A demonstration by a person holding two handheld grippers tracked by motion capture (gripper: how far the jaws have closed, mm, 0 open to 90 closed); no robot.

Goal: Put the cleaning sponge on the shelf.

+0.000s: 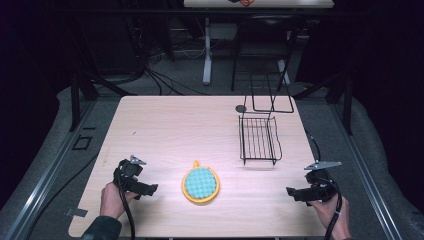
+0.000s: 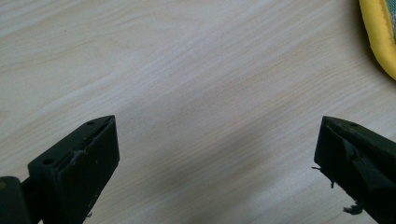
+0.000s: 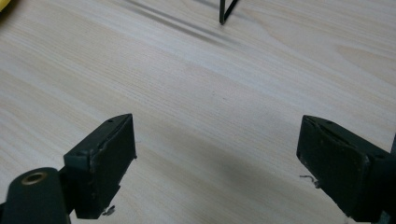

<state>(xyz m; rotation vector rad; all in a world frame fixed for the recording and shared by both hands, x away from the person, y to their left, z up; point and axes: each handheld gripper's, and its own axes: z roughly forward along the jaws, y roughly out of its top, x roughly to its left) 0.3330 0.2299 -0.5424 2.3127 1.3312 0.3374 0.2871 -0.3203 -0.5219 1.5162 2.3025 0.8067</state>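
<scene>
A light wood-grain counter (image 1: 165,130) carried two things. Near the middle of its front half lay a round pot holder (image 1: 200,184), teal with a quilted face and a yellow-orange border, a small loop of the same colour sticking out at its far edge. It lay flat, touched by nothing. Farther back and to the right stood a black wire rack (image 1: 259,140), with a taller bare wire frame (image 1: 270,95) rising behind it at the counter's far edge and a small dark disc (image 1: 241,108) just beside that frame.

The left hand-held gripper (image 1: 149,190) was low over the front left of the counter, its tips turned toward the pot holder but apart from it. In the left gripper view its jaws stood wide apart with only bare wood between them, and the yellow border of the pot holder (image 2: 379,37) showed at the upper right corner, beyond the jaw tips.

The right hand-held gripper (image 1: 291,193) was at the front right, pointing inward toward the pot holder and well apart from it. In the right gripper view its jaws were likewise spread wide and empty over the wood, with a foot of the wire rack (image 3: 226,11) at the top edge.

The person's hands gripped both tools from the near edge, cables trailing back.
</scene>
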